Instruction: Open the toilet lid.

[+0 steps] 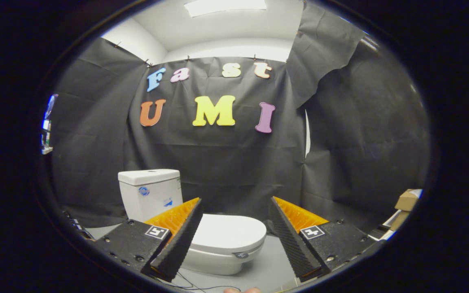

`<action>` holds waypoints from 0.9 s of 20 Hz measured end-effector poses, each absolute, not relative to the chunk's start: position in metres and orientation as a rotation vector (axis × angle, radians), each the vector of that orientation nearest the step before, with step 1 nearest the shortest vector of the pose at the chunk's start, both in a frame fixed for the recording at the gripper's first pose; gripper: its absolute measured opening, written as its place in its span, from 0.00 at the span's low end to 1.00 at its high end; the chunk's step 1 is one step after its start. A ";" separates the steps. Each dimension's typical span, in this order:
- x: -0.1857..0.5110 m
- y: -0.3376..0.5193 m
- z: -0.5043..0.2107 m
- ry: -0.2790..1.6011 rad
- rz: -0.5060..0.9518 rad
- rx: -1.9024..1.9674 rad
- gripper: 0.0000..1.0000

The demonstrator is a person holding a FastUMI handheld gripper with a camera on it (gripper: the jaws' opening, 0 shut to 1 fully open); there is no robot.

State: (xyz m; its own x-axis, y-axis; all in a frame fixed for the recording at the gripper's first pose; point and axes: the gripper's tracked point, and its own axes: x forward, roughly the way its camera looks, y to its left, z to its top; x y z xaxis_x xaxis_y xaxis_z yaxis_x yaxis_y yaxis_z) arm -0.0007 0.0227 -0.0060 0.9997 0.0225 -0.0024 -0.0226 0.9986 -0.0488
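Note:
A white toilet stands on the grey floor against the black cloth wall. Its lid (pixel 228 232) lies flat and closed over the bowl (pixel 218 260), and its tank (pixel 150 193) rises behind the left finger. My gripper (pixel 234 205) is open, with a wide gap between its fingers and nothing held. The lid shows between the fingers and a little beyond them, its front rim nearer the right finger. The left finger (pixel 181 234) hides the lid's left side and part of the tank.
Cardboard boxes (pixel 407 201) sit by the right wall. Thin cables (pixel 193 285) run over the grey floor (pixel 267 268) under the fingers. A fingertip (pixel 240 290) of a person shows at the very bottom. Small items hang at the far left wall (pixel 47 130).

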 end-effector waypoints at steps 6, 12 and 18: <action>0.010 0.028 -0.012 0.019 0.007 -0.061 1.00; 0.025 0.039 -0.022 0.073 0.004 -0.019 1.00; 0.042 0.036 -0.072 0.253 -0.040 0.027 1.00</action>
State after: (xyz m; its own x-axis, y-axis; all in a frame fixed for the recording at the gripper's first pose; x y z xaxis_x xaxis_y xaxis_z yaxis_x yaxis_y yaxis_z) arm 0.0421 0.0355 -0.0719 0.9674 -0.0362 -0.2506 0.0429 0.9988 0.0215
